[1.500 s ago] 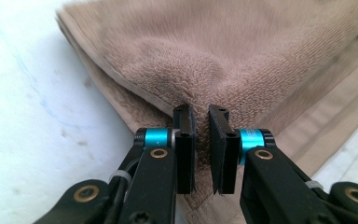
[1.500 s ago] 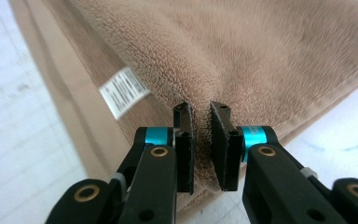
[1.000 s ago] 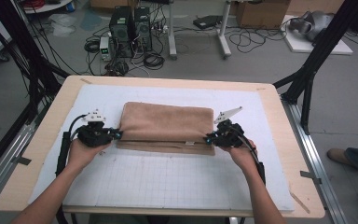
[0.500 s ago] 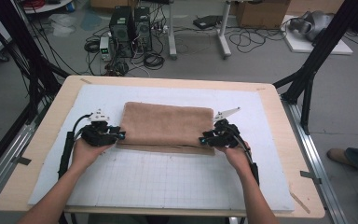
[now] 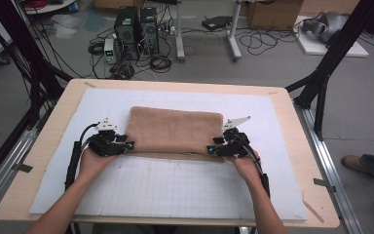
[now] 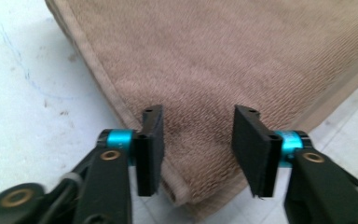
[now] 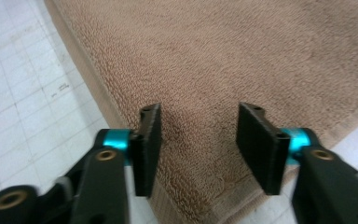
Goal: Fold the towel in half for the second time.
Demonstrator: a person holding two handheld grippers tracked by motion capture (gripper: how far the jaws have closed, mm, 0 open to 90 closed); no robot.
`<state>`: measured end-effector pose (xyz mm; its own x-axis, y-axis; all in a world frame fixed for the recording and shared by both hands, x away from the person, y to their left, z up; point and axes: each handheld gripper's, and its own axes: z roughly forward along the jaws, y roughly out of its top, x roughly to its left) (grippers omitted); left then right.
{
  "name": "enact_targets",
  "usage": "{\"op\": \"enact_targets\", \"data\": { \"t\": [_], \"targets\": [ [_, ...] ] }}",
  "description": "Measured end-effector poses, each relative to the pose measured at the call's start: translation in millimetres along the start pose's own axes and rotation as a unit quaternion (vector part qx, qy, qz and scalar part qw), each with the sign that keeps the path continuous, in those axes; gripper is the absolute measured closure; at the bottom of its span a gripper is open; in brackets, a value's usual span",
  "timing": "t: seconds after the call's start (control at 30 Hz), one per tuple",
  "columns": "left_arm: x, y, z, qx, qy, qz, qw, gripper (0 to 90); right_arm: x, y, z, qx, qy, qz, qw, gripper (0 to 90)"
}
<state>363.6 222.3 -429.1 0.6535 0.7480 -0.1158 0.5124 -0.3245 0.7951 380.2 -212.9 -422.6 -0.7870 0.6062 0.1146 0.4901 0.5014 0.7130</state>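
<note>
Lab: floor cables (image 5: 253, 41), computer towers (image 5: 136, 27).

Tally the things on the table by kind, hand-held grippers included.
Folded brown towel: 1
White mat: 1
Hand-held grippers, left and right: 2
Total: 4

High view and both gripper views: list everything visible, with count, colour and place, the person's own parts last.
towel: 1, brown, folded, middle of the mat
mat: 1, white with grid, covering the table
table: 1, light wood, centre
computer towers: 2, black, floor beyond the table
cardboard box: 1, brown, floor at far right
left gripper: 1, black, jaws just opening, astride the towel's near left corner
right gripper: 1, black, jaws just opening, at the near right corner
hands: 2, near edge
</note>
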Motion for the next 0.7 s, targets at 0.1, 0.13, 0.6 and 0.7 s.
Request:
{"op": "enact_targets", "data": {
  "t": [0.1,0.13,0.6,0.7],
  "targets": [
    [-1.7,1.3,-3.8,-0.015,-0.007,-0.002,0.9999,43.0,0.3,0.2,-3.7,-0.015,-0.006,0.012,0.9998,33.5],
    [-1.8,1.6,-5.4,-0.018,-0.007,-0.003,0.9998,40.9,0.7,0.5,-5.0,-0.019,-0.006,0.011,0.9997,31.0],
    [-1.3,1.9,-26.2,-0.035,-0.012,-0.004,0.9993,21.7,9.8,4.6,-18.7,-0.041,-0.008,0.020,0.9989,15.0],
    [-1.2,1.3,-28.9,-0.035,-0.011,-0.004,0.9993,20.4,10.4,3.8,-20.0,-0.039,-0.008,0.020,0.9990,13.2]
  ]
}}
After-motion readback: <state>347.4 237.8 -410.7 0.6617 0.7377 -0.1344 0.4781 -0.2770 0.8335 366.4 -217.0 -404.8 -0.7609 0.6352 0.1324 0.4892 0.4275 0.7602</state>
